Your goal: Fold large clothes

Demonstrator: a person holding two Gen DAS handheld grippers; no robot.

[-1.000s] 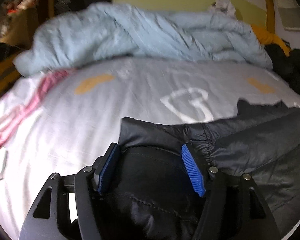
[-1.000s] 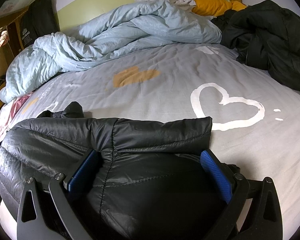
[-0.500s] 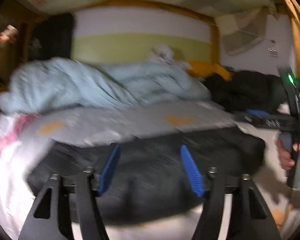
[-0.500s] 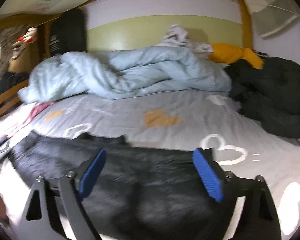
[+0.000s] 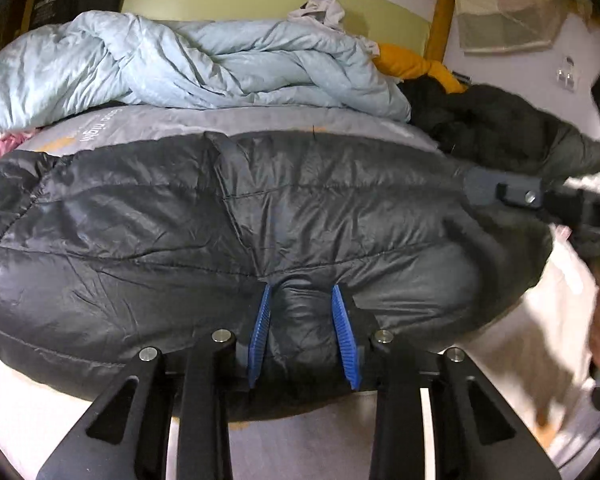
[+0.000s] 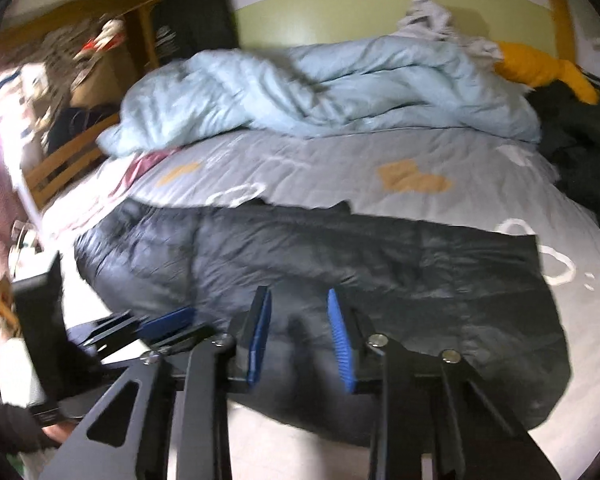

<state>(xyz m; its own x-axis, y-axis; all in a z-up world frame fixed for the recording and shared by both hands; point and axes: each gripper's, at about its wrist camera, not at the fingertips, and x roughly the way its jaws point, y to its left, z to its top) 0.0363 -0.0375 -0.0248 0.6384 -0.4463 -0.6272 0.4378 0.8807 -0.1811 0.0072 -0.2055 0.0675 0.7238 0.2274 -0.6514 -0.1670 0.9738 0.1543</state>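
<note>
A black quilted puffer jacket lies folded into a long band across the grey bed sheet. My left gripper is shut on a bunch of the jacket's near edge between its blue pads. My right gripper is shut on the jacket at its near edge too. The right gripper also shows at the right edge of the left wrist view, at the jacket's far right end. The left gripper shows at the lower left of the right wrist view.
A crumpled light blue duvet lies across the back of the bed. A dark coat and an orange cloth lie at the back right. A wooden bed rail and clutter stand at the left.
Both grippers have drawn back to the jacket's near edge and closed from wide open onto its fabric. The jacket now lies as a long band across the bed.
</note>
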